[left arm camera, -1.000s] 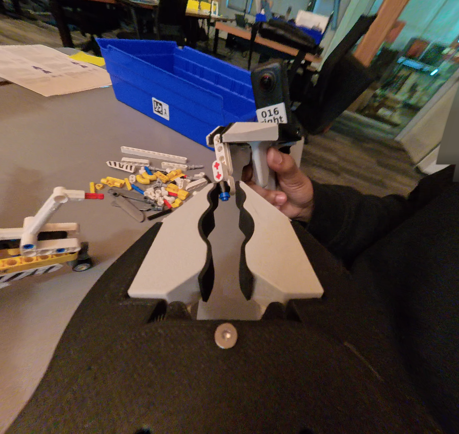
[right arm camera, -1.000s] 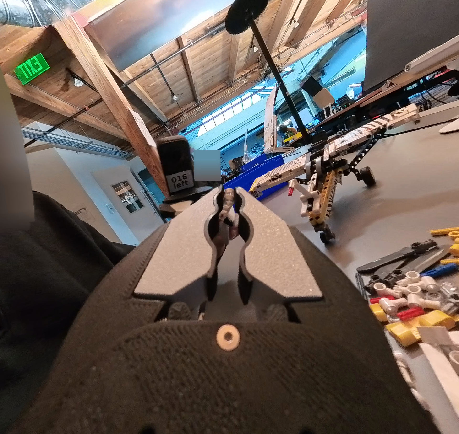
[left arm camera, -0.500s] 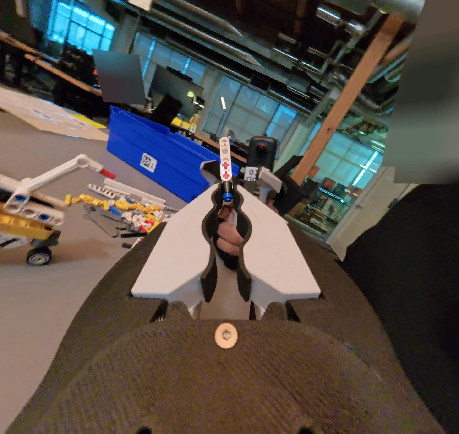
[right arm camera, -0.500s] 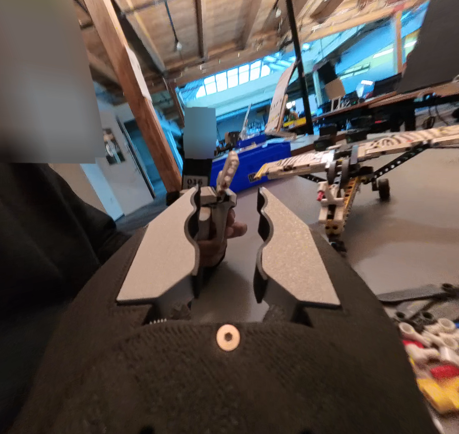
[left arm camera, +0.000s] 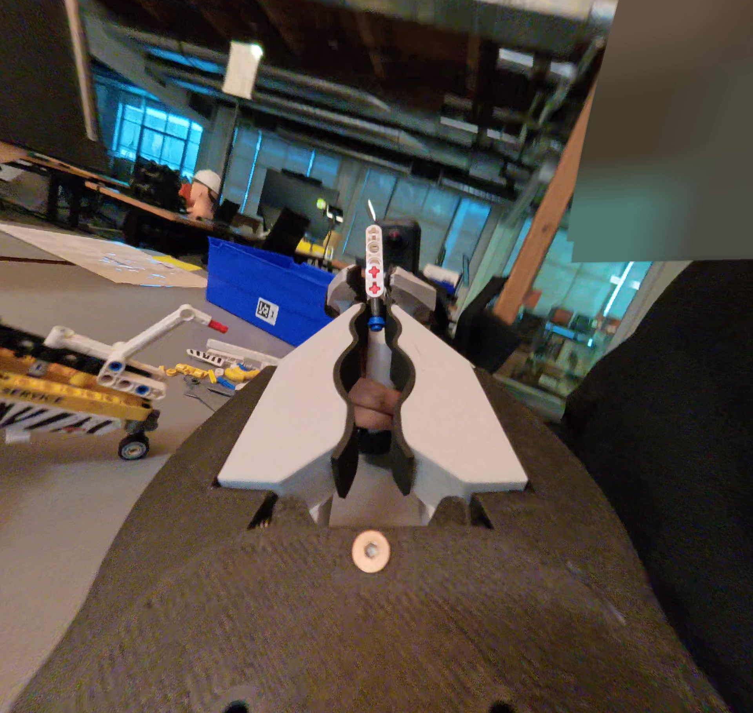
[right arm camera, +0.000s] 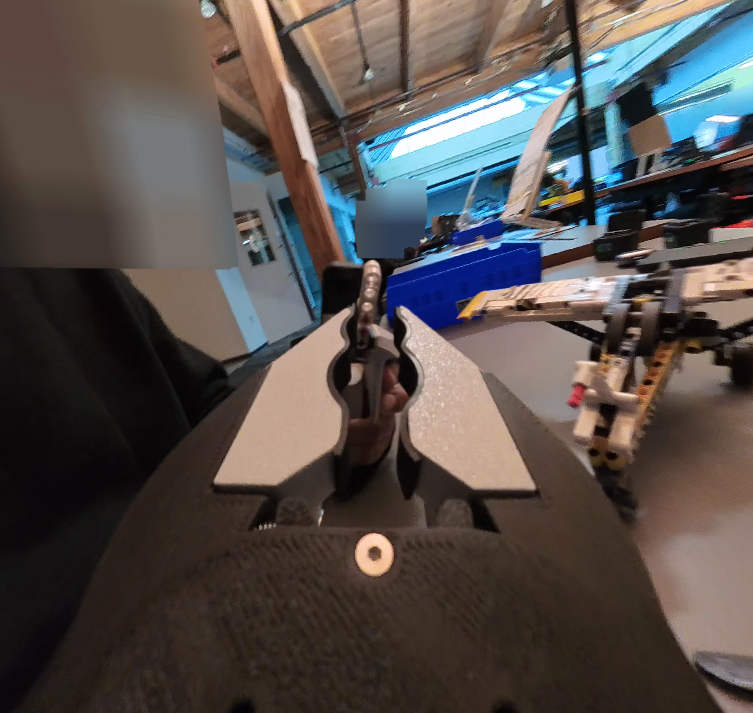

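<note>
In the left wrist view my left gripper is shut on a short black pin with a blue bush. The pin sticks out of the bottom of a white beam with two red cross pins, which stands upright above the fingertips. My right gripper faces it from behind, with its fingers on either side of the beam. In the right wrist view the right gripper is open. The beam stands close against its left pad, and a clear gap separates it from the right pad. A hand shows behind.
A blue bin stands on the grey table, also in the right wrist view. A yellow, white and black model vehicle sits at the left, and shows at the right in the right wrist view. Loose parts lie by it. A paper sheet lies farther back.
The right gripper held the beam, then opened wide and let go; its jaws have since narrowed around it. The left gripper shut on the pin under the beam. Both grippers tilted upward.
</note>
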{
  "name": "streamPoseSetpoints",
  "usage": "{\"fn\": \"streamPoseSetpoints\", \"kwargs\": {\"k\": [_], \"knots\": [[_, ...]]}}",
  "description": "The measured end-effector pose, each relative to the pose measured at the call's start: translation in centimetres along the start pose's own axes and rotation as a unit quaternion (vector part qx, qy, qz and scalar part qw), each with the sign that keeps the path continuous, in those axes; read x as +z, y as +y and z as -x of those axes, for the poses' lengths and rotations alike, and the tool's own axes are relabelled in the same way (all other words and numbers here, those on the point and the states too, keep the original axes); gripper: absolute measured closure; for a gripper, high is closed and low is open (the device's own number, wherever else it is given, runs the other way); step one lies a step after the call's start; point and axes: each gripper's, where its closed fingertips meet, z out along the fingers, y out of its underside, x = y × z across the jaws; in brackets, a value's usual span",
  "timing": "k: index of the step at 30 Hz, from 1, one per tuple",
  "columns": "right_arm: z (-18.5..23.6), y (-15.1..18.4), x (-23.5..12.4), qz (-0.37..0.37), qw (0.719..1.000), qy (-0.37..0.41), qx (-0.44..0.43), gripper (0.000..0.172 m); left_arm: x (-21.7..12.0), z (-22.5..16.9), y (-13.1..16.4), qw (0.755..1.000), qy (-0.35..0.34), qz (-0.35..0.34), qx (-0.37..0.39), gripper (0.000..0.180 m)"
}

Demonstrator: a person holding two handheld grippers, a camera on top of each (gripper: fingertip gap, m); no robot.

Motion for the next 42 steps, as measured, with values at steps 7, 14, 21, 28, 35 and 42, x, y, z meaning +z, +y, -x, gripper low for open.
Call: {"fn": "streamPoseSetpoints", "kwargs": {"k": [7, 14, 21, 28, 35, 42], "knots": [[-0.7, -1.1, -1.0, -0.048, 0.998, 0.014, 0.034, 0.150, -0.6, -0.1, -0.3, 0.999, 0.008, -0.016, -0.031, 0.178], [-0.5, 1.3, -0.1, 0.021, 0.999, 0.015, 0.027, 0.166, -0.3, 0.4, 0.4, 0.996, 0.015, 0.003, -0.088, 0.179], [-0.5, 1.2, -0.4, 0.016, 0.999, 0.018, 0.027, 0.167, -0.7, 0.9, 0.0, 0.995, 0.007, -0.010, -0.096, 0.165], [-2.6, 1.8, -1.3, 0.032, 0.996, 0.079, 0.036, 0.167, -0.9, 1.4, -0.3, 0.997, -0.013, -0.011, -0.078, 0.150], [-2.7, 2.0, -1.5, 0.028, 0.994, 0.066, 0.085, 0.168, -1.6, 3.2, -0.3, 0.994, -0.040, 0.008, -0.103, 0.162], [-2.7, 2.6, -1.1, 0.040, 0.990, 0.049, 0.123, 0.167, -1.1, 3.2, 0.7, 0.989, -0.025, 0.039, -0.144, 0.169]]}}
